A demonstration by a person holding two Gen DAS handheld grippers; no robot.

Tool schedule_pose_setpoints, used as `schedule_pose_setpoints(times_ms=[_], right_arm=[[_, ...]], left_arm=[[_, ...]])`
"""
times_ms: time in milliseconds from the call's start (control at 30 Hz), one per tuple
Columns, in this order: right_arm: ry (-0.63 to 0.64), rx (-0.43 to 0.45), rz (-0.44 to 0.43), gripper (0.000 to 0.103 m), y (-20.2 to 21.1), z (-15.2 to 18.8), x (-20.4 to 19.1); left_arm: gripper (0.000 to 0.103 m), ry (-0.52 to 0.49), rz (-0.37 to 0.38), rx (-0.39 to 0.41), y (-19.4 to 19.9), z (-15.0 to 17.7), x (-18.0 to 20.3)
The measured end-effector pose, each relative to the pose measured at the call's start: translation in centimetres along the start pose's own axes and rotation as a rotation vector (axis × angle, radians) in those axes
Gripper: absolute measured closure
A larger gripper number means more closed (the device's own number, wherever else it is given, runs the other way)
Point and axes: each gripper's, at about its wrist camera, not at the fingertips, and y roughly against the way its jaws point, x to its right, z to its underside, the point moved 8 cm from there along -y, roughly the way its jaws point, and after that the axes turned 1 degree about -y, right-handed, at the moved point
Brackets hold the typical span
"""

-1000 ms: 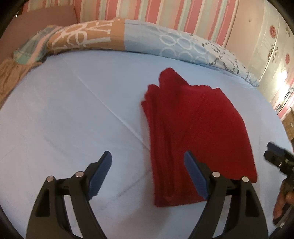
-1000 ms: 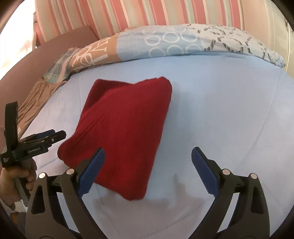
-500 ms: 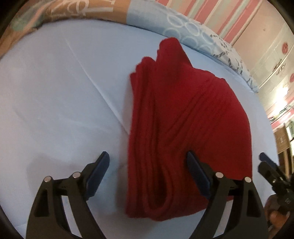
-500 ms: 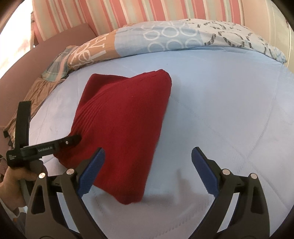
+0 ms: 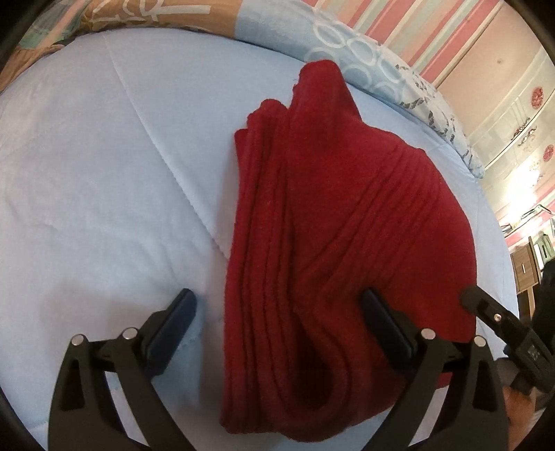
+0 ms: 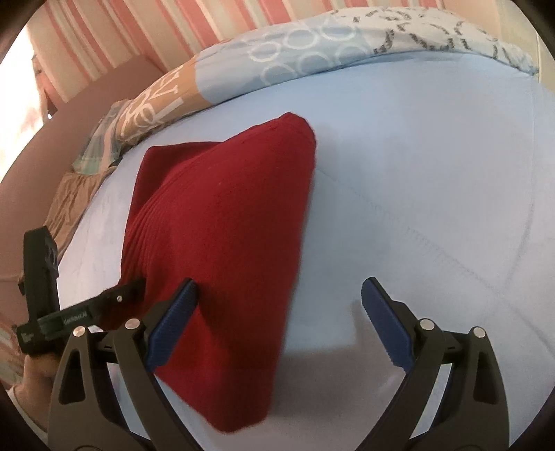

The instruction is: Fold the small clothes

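Observation:
A folded dark red knit garment (image 5: 333, 243) lies on the light blue bed sheet (image 5: 104, 173); it also shows in the right wrist view (image 6: 222, 249). My left gripper (image 5: 277, 329) is open, low over the garment's near left edge, its right finger pressed against the cloth and its left finger on the sheet. My right gripper (image 6: 277, 319) is open over the garment's near right edge, its left finger over the cloth. Each gripper shows in the other's view: the right one in the left wrist view (image 5: 499, 333), the left one in the right wrist view (image 6: 86, 312).
A patterned blue and tan duvet (image 6: 277, 62) is bunched along the far side of the bed, also in the left wrist view (image 5: 242, 24). A pink striped wall (image 6: 138, 27) stands behind it. A brown headboard (image 6: 52, 145) lies to the left.
My left gripper has moved forward and down onto the garment's near left edge, straddling its folds. My right gripper has moved closer and slightly left, over the near right edge.

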Motion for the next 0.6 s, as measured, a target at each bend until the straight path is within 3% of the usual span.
schedule_pose_setpoints(times_ms=[133,200,233,300,433,500,600], right_arm=[[-0.048,-0.051,-0.051,0.008,-2.0,0.1,-0.3],[-0.079,-0.092,-0.096,0.008,-3.0,0.6,-0.7],[-0.07,-0.092,-0.102,0.011,-3.1,0.7,-1.0],[0.002,-0.091,-0.107,0.034,-3.1,1.0,-2.4],[0.023,-0.056,-0.064,0.052,-2.3,0.9,-3.0],[0.042,-0.041,-0.053,0.064,-1.8,0.9,-3.3],[0.103,-0.015,-0.013,0.071,-1.4,0.7,-4.2]], left_arm=[[0.01,0.004,0.021,0.008,0.1,0.0,0.1],[0.028,-0.014,0.043,0.008,0.3,0.2,0.6],[0.029,-0.033,0.04,0.007,0.3,0.3,1.0],[0.035,-0.049,0.03,0.006,0.1,0.2,1.2],[0.047,-0.067,0.011,0.026,0.5,0.1,1.4],[0.058,-0.106,-0.015,0.043,0.8,0.0,2.1],[0.064,-0.111,-0.032,0.053,1.1,-0.2,2.6]])
